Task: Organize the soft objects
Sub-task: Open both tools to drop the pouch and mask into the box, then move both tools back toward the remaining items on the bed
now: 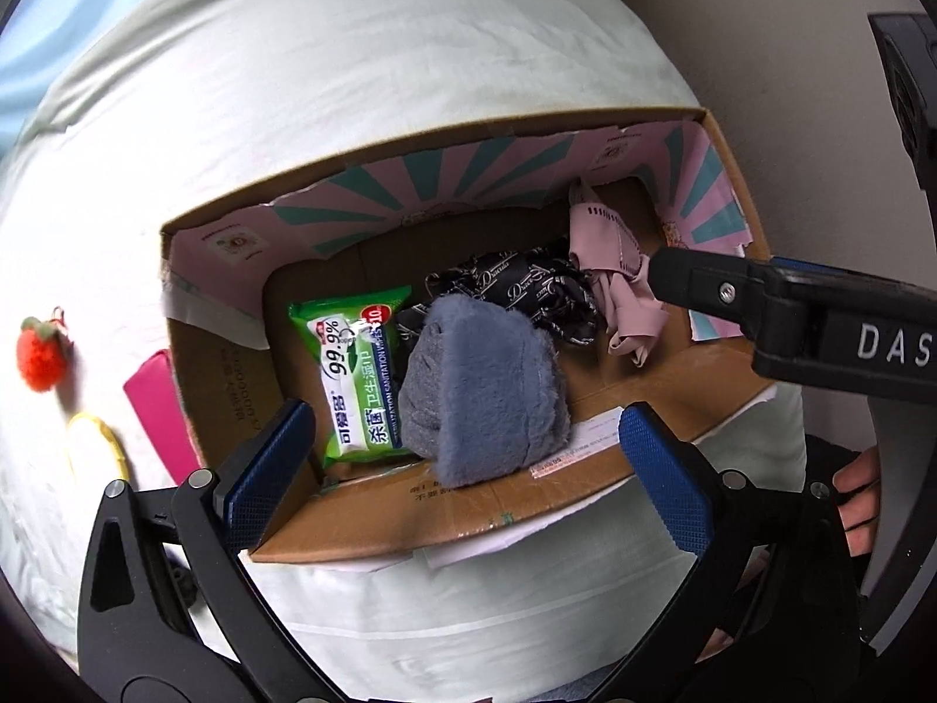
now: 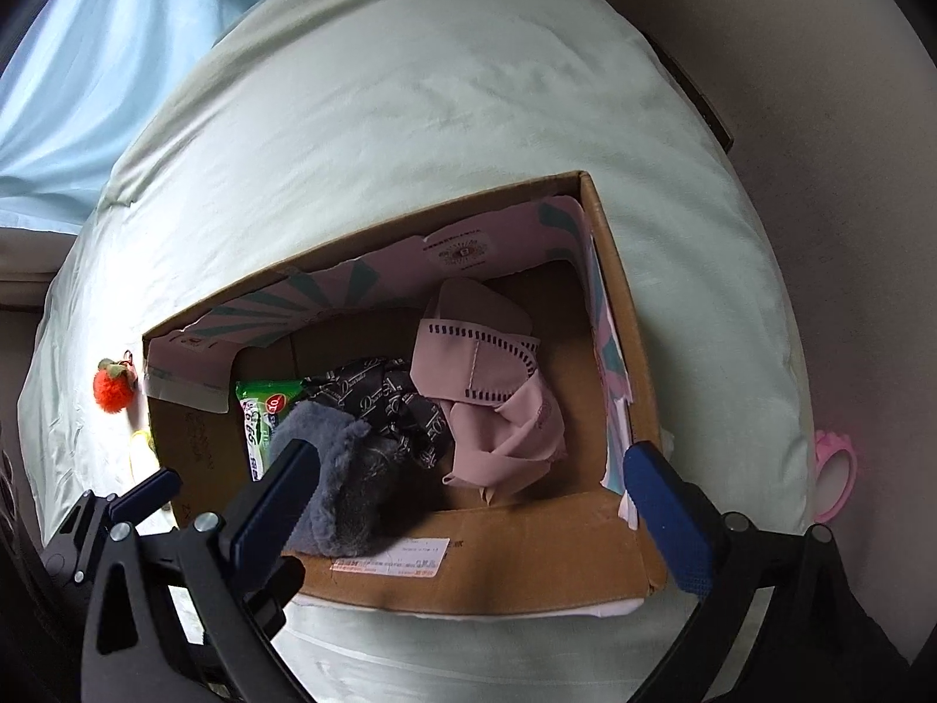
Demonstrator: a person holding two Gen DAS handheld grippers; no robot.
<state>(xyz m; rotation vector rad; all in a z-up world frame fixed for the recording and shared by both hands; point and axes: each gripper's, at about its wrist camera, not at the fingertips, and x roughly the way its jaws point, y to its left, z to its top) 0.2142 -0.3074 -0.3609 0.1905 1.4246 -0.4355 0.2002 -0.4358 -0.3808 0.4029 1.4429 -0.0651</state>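
An open cardboard box (image 1: pixel 527 498) (image 2: pixel 527 562) stands on a pale green bed. In it lie a green wet-wipes pack (image 1: pixel 357 375) (image 2: pixel 260 410), a fuzzy grey-blue soft item (image 1: pixel 486 386) (image 2: pixel 339 480), a black patterned cloth (image 1: pixel 527 293) (image 2: pixel 398 398) and a pink cloth (image 1: pixel 615 281) (image 2: pixel 486 386). My left gripper (image 1: pixel 468 480) is open and empty, above the box's near wall. My right gripper (image 2: pixel 474 498) is open and empty, over the box's near right part. One of its fingers (image 1: pixel 703 287) reaches in from the right in the left wrist view.
Left of the box on the bed lie an orange strawberry plush charm (image 1: pixel 41 351) (image 2: pixel 111 389), a magenta flat item (image 1: pixel 161 410) and a yellow ring (image 1: pixel 96 445). A pink item (image 2: pixel 834 474) lies at the bed's right edge. A wall rises to the right.
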